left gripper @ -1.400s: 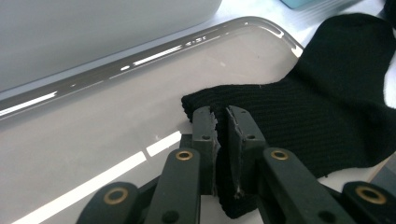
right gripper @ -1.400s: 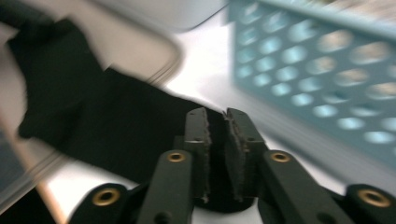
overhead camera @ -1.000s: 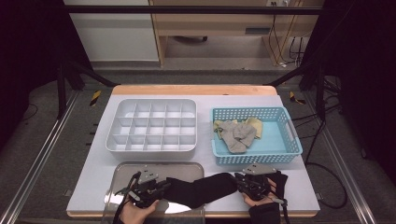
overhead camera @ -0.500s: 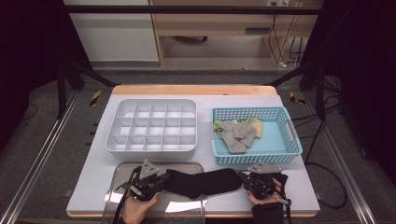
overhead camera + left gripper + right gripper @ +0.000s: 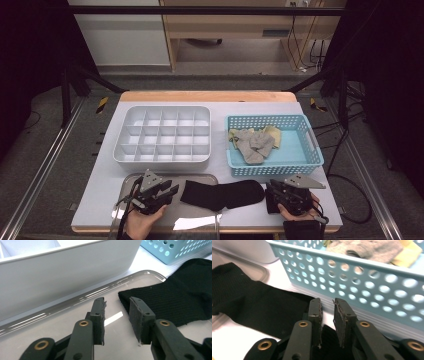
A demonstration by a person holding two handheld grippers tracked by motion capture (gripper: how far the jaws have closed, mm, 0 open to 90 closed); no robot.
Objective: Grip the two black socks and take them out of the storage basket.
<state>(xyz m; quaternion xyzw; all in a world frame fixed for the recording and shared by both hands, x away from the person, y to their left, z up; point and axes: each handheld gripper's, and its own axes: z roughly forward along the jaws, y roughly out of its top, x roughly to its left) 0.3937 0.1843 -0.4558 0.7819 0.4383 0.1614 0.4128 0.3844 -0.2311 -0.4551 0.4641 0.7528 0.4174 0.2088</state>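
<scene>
black sock [image 5: 222, 194] is soft and floppy; i'd pinch its ends. both hand-held grippers [image 5: 161, 192] [image 5: 288, 194] just let go, jaws opening, nothing between.

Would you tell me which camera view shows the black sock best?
The high view: the whole black sock shows, lying flat from the metal tray onto the table. The left gripper view shows its ribbed end on the tray, close up. The right gripper view shows a stretch beside the blue basket.
</scene>
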